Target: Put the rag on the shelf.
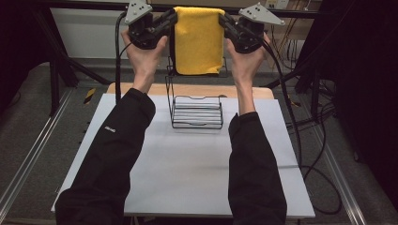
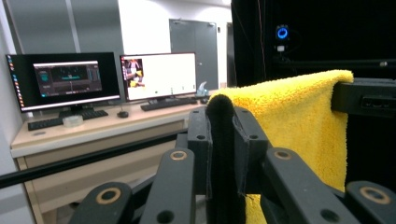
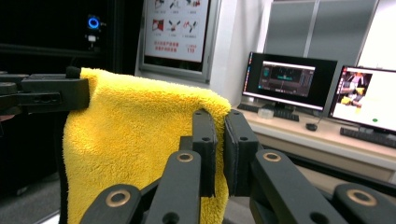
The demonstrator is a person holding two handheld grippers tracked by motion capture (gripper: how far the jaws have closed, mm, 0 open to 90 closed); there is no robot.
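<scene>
Left claw (image 1: pixel 170 19) is clenched on the upper left corner of the yellow towel (image 1: pixel 198 40); right claw (image 1: pixel 224 21) is clenched on the upper right corner. In the left gripper view the cloth is seen pinched between the black pads (image 2: pixel 219 140), and in the right gripper view the pads (image 3: pixel 205 140) are pressed on the pile near the top edge. The towel is held stretched between the two claws, hanging flat and folded, raised above the far end of the wire rack (image 1: pixel 196 111). The rack stands on the white surface (image 1: pixel 187 164), with a wooden board (image 1: pixel 141 89) at its far edge.

Judged step: the towel is being carried to the rack's upper bar to be draped. To do it well, both corners should be kept level and the top edge taut, so the fold lands squarely across the bar. Release should be held back until the cloth's weight is borne by the bar on both sides; otherwise a one-sided slide is likely.
</scene>
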